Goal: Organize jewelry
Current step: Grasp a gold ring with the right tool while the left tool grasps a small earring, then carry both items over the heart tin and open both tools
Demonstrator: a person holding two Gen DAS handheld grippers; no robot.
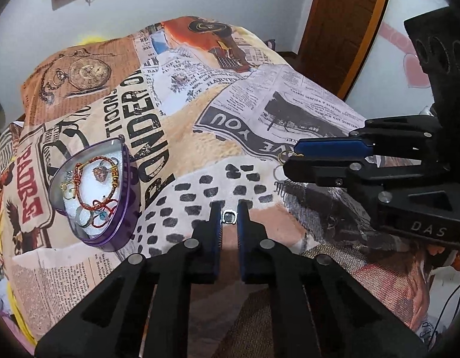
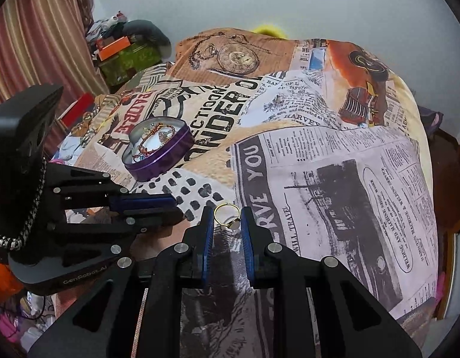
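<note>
A purple heart-shaped tin (image 1: 127,197) sits on the printed bedspread, holding red thread bracelets, rings and a pendant; it also shows in the right wrist view (image 2: 164,155). My left gripper (image 1: 229,213) is shut on a small silver ring (image 1: 229,217) just above the cloth, right of the tin. My right gripper (image 2: 227,220) is shut on a gold ring (image 2: 227,217); in the left wrist view it (image 1: 289,158) is at the right with the gold ring (image 1: 285,155) at its tips.
The bedspread (image 2: 319,149) covers a mounded bed. A thin wire ring and a spring-like piece (image 1: 282,183) lie on the cloth below the right gripper. Clutter and boxes (image 2: 122,50) stand by the curtain at the far left. A wooden door (image 1: 343,24) is behind.
</note>
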